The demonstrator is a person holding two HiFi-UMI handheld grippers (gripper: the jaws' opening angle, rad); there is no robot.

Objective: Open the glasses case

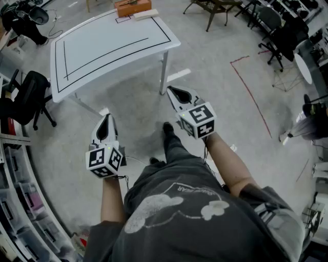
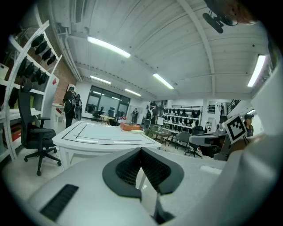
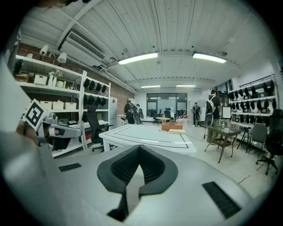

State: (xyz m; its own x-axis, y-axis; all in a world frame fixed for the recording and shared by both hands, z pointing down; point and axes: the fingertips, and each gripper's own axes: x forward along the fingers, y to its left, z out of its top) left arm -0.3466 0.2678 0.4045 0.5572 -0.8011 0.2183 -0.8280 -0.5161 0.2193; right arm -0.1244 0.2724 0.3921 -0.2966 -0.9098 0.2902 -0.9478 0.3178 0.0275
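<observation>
An orange-brown case [image 1: 132,7] lies at the far end of a white table [image 1: 107,48] marked with black lines, and a flat cream thing [image 1: 145,14] lies next to it. The case also shows far off in the left gripper view [image 2: 130,127] and the right gripper view [image 3: 171,126]. I stand on the floor short of the table. My left gripper [image 1: 106,120] [image 2: 141,151] and right gripper [image 1: 174,93] [image 3: 139,149] hang in the air before my body and point toward the table. Both have their jaws together with nothing between them.
A black office chair [image 1: 28,97] and shelves [image 1: 13,169] stand at the left. A wicker table [image 1: 212,7] and more office chairs [image 1: 277,30] stand beyond and to the right. A red tape line [image 1: 251,92] runs across the concrete floor. People stand far off.
</observation>
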